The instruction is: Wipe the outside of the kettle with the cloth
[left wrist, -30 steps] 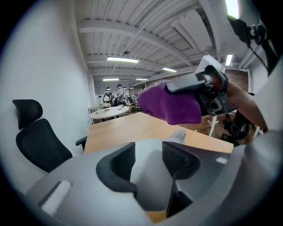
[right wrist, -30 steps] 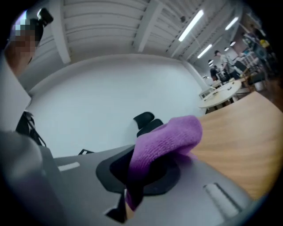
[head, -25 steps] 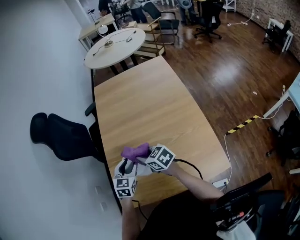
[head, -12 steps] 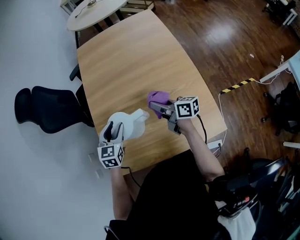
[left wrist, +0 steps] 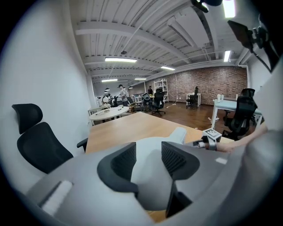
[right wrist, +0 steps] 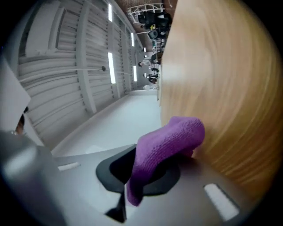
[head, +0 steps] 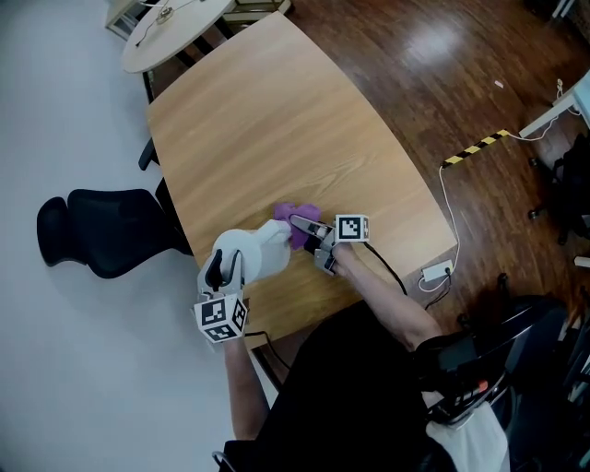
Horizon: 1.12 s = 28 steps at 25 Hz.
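Observation:
The white kettle (head: 253,251) stands near the front edge of the wooden table (head: 277,120), its spout (head: 277,230) pointing right. My left gripper (head: 224,264) is shut on the kettle from the near side. In the left gripper view the dark pads (left wrist: 124,161) press on the white kettle (left wrist: 149,176). My right gripper (head: 305,230) is shut on the purple cloth (head: 297,218), low over the table and right beside the spout. In the right gripper view the cloth (right wrist: 170,139) bulges out of the right gripper (right wrist: 146,172) against the table top (right wrist: 221,79).
A black office chair (head: 101,230) stands left of the table. A round white table (head: 171,23) is beyond the far end. A power strip with its cable (head: 433,274) lies on the floor to the right, near yellow-black tape (head: 475,147).
My right gripper, holding the cloth, swung off the kettle to the right, then came down and back left to the spout while rolling over. The left gripper shifted a little with the kettle.

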Each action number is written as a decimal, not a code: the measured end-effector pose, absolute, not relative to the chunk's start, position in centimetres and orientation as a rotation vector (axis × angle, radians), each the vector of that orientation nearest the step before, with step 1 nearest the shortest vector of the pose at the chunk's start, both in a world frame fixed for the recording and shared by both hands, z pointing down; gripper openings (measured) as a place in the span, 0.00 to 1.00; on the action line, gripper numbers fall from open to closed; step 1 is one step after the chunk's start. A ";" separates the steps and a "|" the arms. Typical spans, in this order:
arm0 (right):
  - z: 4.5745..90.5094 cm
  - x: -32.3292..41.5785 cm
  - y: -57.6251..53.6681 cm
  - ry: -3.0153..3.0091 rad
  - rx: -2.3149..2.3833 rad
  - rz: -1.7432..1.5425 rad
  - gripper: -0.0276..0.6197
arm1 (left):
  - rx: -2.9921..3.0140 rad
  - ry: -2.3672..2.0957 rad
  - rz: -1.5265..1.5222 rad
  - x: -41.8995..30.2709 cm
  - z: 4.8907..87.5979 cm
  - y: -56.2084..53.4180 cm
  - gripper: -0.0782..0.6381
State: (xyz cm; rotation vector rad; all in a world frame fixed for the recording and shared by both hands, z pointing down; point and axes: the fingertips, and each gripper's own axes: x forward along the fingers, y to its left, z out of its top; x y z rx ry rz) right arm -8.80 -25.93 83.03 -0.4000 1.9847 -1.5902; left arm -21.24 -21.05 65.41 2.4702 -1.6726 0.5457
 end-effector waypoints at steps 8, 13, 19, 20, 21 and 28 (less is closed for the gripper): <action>87.4 -9.7 -25.0 2.420 -0.786 -1.731 0.08 | 2.472 -1.688 0.541 -21.6 65.5 -22.0 0.49; 72.6 -11.6 -19.6 2.646 -0.423 -0.982 0.08 | 2.482 -1.693 0.529 -22.7 65.1 -21.8 0.49; 72.4 -12.5 -18.8 2.617 -0.287 -0.881 0.08 | 2.495 -1.672 0.542 -21.1 65.5 -21.0 0.47; 71.6 -12.4 -18.1 2.602 -0.243 -0.853 0.08 | 2.496 -1.669 0.545 -20.9 65.4 -20.8 0.48; 71.4 -12.6 -18.0 2.584 -0.212 -0.852 0.08 | 2.496 -1.667 0.547 -20.8 65.4 -20.8 0.48; 88.6 -14.1 -21.2 2.563 -0.580 -1.602 0.08 | 2.484 -1.664 0.543 -20.5 65.6 -20.6 0.47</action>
